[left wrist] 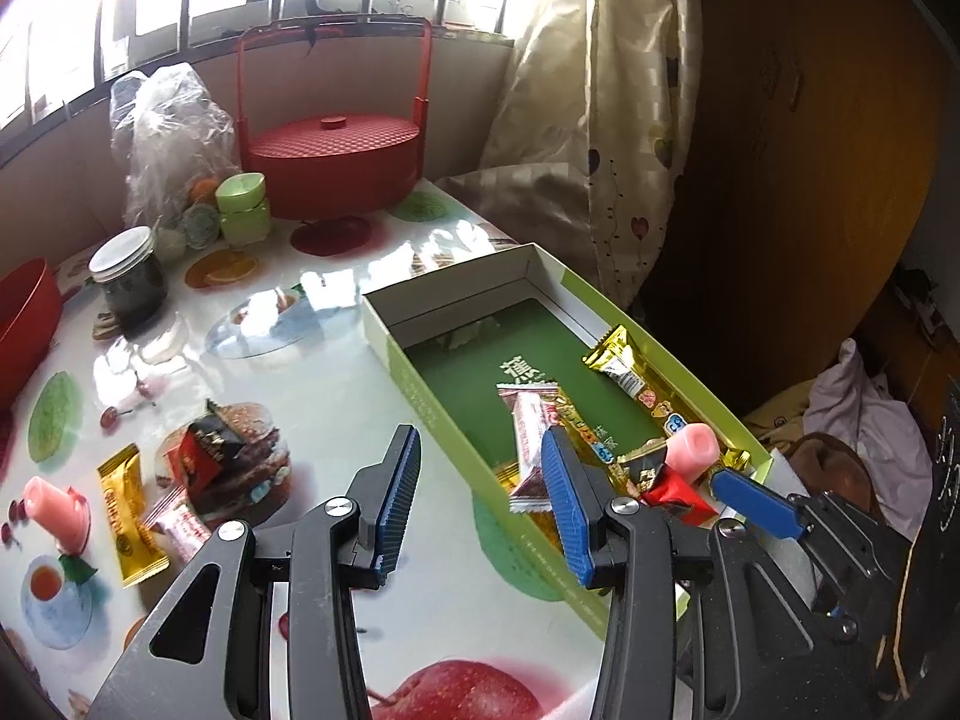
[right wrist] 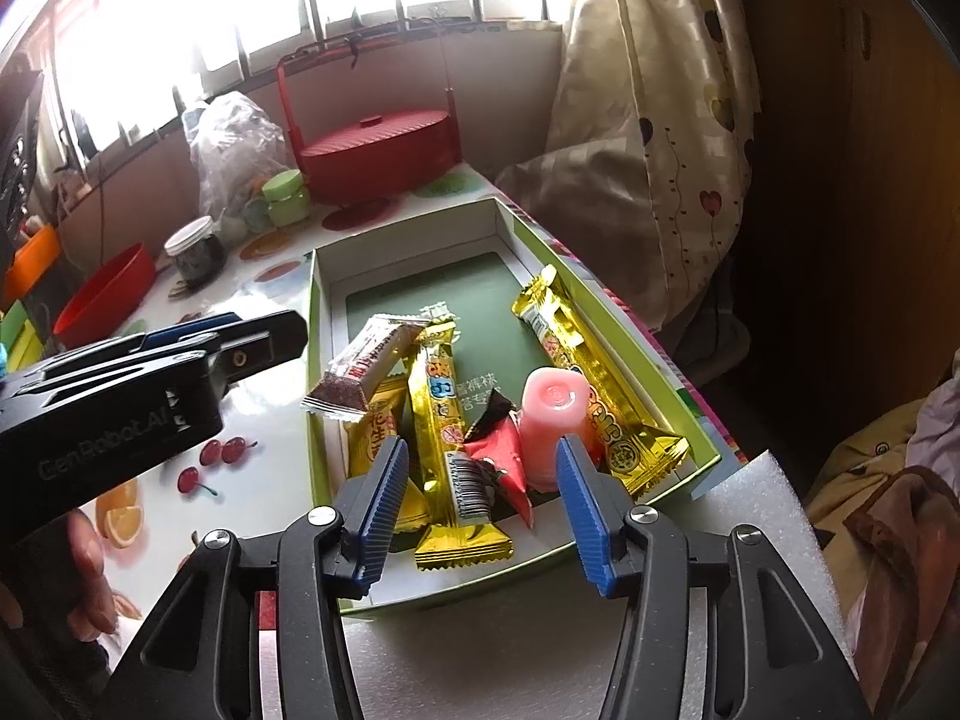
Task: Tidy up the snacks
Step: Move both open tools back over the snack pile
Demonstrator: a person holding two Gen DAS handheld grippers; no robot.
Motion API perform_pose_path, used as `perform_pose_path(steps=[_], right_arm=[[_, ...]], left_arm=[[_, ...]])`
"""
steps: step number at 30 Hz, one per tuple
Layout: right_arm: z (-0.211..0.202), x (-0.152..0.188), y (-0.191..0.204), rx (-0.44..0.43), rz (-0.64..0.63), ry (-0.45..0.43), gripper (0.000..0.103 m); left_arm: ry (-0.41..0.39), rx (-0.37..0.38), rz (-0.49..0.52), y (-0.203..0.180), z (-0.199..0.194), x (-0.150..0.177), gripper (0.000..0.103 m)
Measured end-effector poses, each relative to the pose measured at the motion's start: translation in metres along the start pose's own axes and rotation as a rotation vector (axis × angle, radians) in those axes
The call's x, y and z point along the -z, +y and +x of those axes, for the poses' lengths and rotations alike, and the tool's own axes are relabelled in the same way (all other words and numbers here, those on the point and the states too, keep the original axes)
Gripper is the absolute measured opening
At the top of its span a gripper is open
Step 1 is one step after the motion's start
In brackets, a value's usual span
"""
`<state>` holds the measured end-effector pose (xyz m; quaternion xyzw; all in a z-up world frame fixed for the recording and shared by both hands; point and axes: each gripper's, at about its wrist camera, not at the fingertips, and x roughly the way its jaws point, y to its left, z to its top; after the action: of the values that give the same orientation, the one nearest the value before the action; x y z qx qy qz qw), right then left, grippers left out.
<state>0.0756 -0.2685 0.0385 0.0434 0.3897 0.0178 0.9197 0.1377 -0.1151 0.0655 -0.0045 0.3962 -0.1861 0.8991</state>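
The right gripper (right wrist: pixel 477 501) hangs over the near end of the green box (right wrist: pixel 654 354) with its jaws spread wide and nothing between them. The left gripper (left wrist: pixel 480 495) is likewise agape and empty, above the bench (left wrist: pixel 336 396) just left of the box.

Inside the box lie a pink jelly cup (right wrist: pixel 553 414), two long gold bars (right wrist: pixel 441 420), a red-and-black triangular packet (right wrist: pixel 501 456) and a silver-brown bar (right wrist: pixel 366 369).

Still on the bench at the left are another pink jelly cup (left wrist: pixel 57 510), a gold sachet (left wrist: pixel 127 516), a dark packet (left wrist: pixel 210 450) and a small white-red candy (left wrist: pixel 180 525).

All look light. The foil wrappers are probably slick and crinkly, best pinched across the flat middle. The jelly cup seems soft-walled, so it should be gripped gently around its sides.
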Motion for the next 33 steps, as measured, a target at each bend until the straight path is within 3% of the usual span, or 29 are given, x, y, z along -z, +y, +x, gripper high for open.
perform_pose_path(steps=[19, 33], right_arm=[[-0.009, -0.008, 0.021, 0.007, -0.017, -0.053, 0.053], [-0.003, -0.014, 0.069, -0.073, -0.099, -0.069, 0.053]], left_arm=[[-0.024, -0.052, -0.074, 0.039, -0.024, 0.014, 0.043], [-0.054, -0.15, -0.187, 0.1, -0.05, 0.033, 0.043]])
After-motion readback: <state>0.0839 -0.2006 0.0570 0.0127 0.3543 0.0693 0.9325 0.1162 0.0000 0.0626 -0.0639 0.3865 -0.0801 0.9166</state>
